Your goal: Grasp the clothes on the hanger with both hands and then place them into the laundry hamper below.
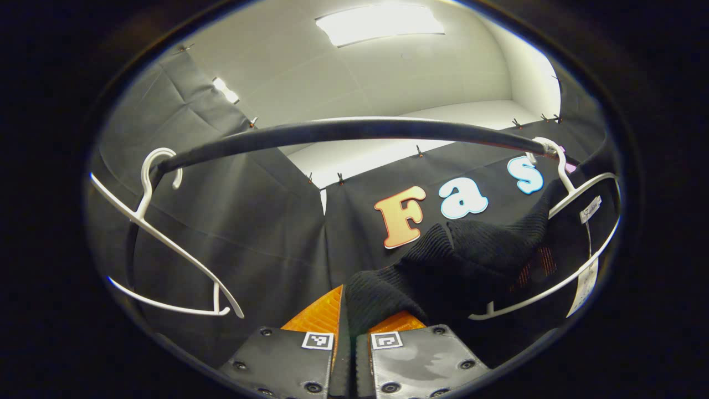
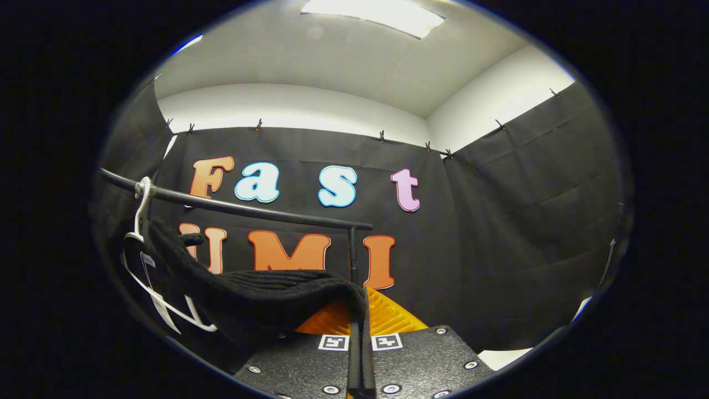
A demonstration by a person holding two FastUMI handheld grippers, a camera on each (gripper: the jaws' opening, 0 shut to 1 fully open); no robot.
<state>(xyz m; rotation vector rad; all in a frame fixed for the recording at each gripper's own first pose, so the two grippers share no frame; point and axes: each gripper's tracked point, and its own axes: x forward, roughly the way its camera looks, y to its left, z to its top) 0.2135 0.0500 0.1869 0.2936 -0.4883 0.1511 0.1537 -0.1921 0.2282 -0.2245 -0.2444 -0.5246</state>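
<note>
Clothes (image 1: 476, 249) in both grippers' pinch

1. A dark round clothes rail (image 1: 354, 130) runs across the left gripper view, curving from lower left to upper right in front of the black cloth wall.
2. Near the rail's left end, an empty white hanger (image 1: 160, 244) hooks over it and hangs tilted below.
3. Near the rail's right end, a second white hanger (image 1: 576, 233) hooks over it, carrying a black knitted garment (image 1: 476, 249) with a white tag (image 1: 586, 284) dangling beside it.
4. In the right gripper view, the rail (image 2: 249, 209) slopes down to the right and meets a thin upright post (image 2: 352, 252) at its end.
5. Near the rail's left end there, the white hanger (image 2: 141, 208) hooks over it, with the black garment (image 2: 249, 299) draping down and rightward below the rail.
</note>
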